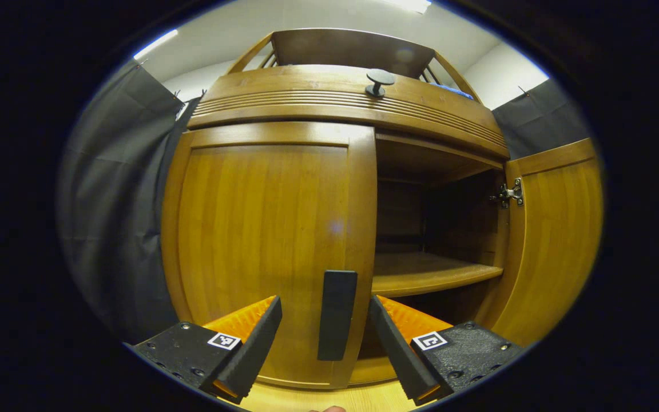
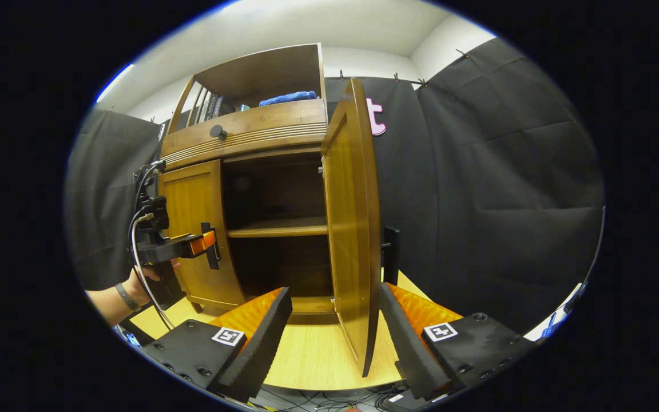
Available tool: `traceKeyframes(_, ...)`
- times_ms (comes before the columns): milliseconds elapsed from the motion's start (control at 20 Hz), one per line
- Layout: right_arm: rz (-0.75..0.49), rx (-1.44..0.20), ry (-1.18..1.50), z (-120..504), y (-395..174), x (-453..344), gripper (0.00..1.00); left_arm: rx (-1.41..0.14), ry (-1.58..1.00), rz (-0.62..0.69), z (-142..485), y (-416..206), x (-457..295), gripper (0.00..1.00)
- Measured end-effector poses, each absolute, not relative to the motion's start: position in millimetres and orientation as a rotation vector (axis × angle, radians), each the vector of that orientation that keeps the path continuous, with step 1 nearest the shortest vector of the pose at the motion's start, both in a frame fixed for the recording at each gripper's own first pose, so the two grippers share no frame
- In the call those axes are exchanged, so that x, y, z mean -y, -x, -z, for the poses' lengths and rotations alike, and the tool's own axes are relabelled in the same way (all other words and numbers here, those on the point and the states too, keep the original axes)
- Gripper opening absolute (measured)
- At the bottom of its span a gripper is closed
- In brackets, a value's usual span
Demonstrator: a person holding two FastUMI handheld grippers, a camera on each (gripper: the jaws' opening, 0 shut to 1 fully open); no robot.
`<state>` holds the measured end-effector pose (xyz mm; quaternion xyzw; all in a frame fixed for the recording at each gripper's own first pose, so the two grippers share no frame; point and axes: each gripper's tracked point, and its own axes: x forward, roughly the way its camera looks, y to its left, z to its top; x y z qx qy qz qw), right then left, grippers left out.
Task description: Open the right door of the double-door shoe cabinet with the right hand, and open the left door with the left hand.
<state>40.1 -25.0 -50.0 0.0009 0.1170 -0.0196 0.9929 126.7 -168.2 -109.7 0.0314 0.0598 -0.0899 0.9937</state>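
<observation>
The wooden shoe cabinet's left door (image 1: 261, 240) is closed. Its dark vertical handle (image 1: 337, 315) stands between the fingers of my left gripper (image 1: 325, 326), which is open with a gap on each side of the handle. The right door (image 2: 352, 229) is swung wide open and seen edge-on, with its handle (image 2: 390, 254) on the outer face. My right gripper (image 2: 335, 343) is open, and the door's lower free edge lies between its spread fingers without touching them. In the right gripper view, the left gripper (image 2: 203, 243) is held up to the left door (image 2: 195, 229).
Inside the cabinet there is a bare shelf (image 1: 432, 272). A drawer front with a round knob (image 1: 379, 82) runs above the doors, and a blue cloth (image 2: 289, 97) lies on top. Black cloth walls stand on both sides. The cabinet rests on a light wooden floor panel (image 2: 318, 355).
</observation>
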Motion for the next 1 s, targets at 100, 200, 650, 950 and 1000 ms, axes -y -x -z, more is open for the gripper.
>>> traceKeyframes(100,0.045,-0.235,-0.002,51,-40,22,0.96,-0.122,-0.077,0.177,118,-134,168,0.91)
traceKeyframes(200,0.058,-0.234,0.009,51,-38,21,1.0,-0.114,-0.093,0.178,123,-144,168,0.9)
traceKeyframes(650,0.114,-0.249,0.035,53,-30,26,0.93,-0.135,-0.07,0.234,134,-153,178,0.28)
traceKeyframes(950,0.107,-0.239,0.066,49,-30,26,0.92,-0.186,-0.107,0.134,128,-144,169,0.27)
traceKeyframes(1000,0.099,-0.236,0.068,49,-31,25,0.92,-0.189,-0.101,0.129,126,-137,168,0.28)
